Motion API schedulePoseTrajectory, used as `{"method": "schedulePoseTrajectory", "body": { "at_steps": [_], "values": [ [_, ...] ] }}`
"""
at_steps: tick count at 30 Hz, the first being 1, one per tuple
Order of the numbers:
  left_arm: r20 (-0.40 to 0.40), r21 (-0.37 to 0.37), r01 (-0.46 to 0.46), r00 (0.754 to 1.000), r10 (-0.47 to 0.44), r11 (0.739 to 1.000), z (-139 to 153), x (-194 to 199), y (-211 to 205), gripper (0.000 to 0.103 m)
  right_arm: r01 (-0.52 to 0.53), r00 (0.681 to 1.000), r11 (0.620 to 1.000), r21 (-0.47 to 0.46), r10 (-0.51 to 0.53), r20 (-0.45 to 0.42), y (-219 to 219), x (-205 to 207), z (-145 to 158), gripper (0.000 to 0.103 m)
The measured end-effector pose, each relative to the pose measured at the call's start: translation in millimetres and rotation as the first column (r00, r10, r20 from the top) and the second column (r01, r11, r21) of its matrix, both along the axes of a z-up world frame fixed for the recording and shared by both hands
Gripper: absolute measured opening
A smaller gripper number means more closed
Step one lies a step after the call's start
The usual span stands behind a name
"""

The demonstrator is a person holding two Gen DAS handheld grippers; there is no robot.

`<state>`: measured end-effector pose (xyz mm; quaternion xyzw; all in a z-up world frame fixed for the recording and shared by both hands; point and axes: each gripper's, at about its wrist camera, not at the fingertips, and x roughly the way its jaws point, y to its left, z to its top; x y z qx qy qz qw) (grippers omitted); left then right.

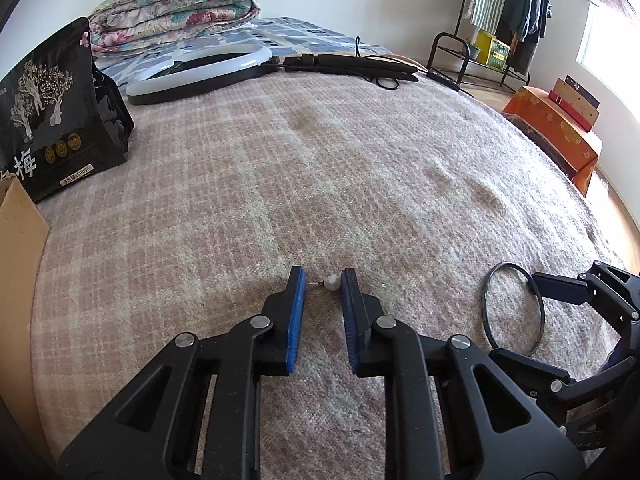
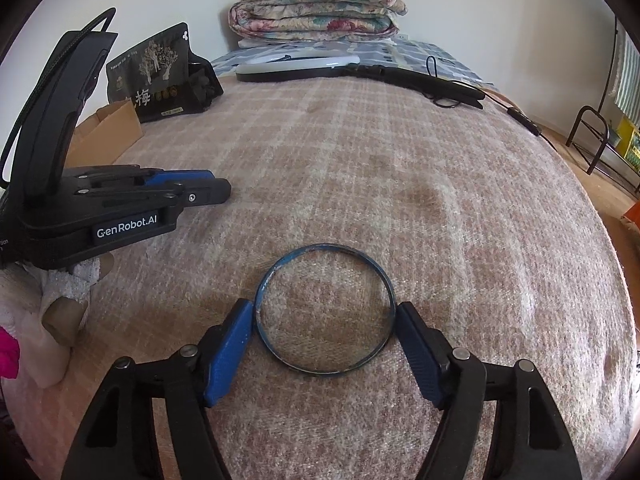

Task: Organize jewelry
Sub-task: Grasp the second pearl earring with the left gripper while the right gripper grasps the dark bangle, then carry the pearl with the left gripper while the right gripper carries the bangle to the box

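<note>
Pickup step: my left gripper [image 1: 323, 280] nips a small white pearl earring [image 1: 331, 282] end to end. My right gripper [image 2: 325, 317], wide, touches both sides of a thin dark-blue metal bangle [image 2: 325, 312]. Next, I judge: lift both gently.

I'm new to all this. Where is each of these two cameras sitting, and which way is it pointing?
Left wrist view: rides on the left tool, looking down along its fingers at a pearl earring pinched between them on the blanket.
Right wrist view: rides on the right tool, looking down at a dark bangle between its fingers; the left tool shows at left.
Shared: blanket, bangle, black pouch, ring light, folded quilt.
</note>
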<state>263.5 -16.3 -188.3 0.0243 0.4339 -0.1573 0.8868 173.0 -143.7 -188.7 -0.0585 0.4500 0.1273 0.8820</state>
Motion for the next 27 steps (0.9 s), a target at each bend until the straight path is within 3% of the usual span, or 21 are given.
{"method": "schedulePoseTrajectory", "body": {
  "at_steps": [14,27],
  "values": [
    [0.021,0.000,-0.013,1.000,0.013,1.000,13,-9,4,0.017,0.022,1.000,0.999,0.024,-0.023,0.016,-6,-7,12,0.074],
    [0.081,-0.005,-0.043,0.996,0.043,0.999,54,-38,24,0.017,0.008,0.998,1.000,0.008,-0.008,0.063,0,-29,50,0.074]
  ]
}}
